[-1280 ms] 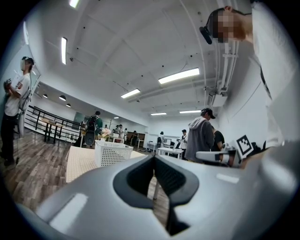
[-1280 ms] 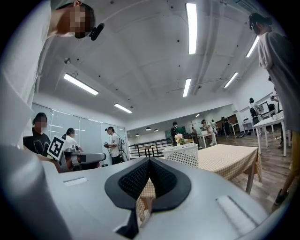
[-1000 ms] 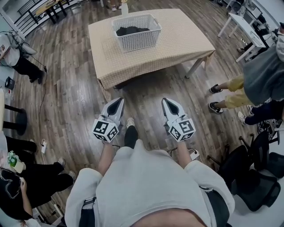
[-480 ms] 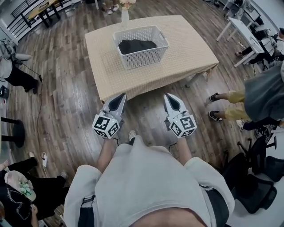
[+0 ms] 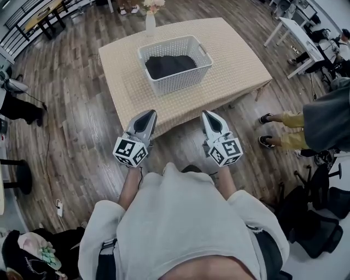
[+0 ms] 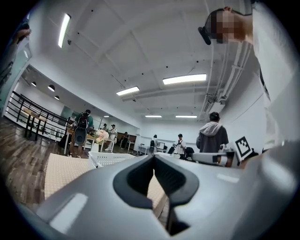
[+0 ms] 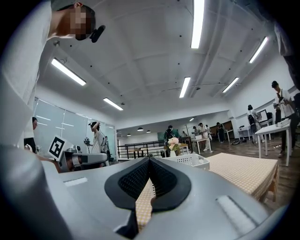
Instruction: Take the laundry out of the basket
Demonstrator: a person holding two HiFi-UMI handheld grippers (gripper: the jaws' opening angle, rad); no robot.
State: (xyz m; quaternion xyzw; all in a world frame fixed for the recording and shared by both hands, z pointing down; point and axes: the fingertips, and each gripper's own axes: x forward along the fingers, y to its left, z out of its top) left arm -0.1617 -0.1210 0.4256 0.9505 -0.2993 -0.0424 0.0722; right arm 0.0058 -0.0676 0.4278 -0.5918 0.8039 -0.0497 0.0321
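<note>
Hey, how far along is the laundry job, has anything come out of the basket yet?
Nothing looks done: the dark laundry lies inside the white basket on the table. In hand: nothing; the left gripper and right gripper are both shut and empty, well short of the basket. Left: reaching in, gripping the laundry and lifting it out.

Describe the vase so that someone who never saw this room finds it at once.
A beige-clothed table stands on the wooden floor. A white lattice basket of dark laundry sits on it; the vase stands behind the basket at the far edge, small, white, holding pale flowers.
</note>
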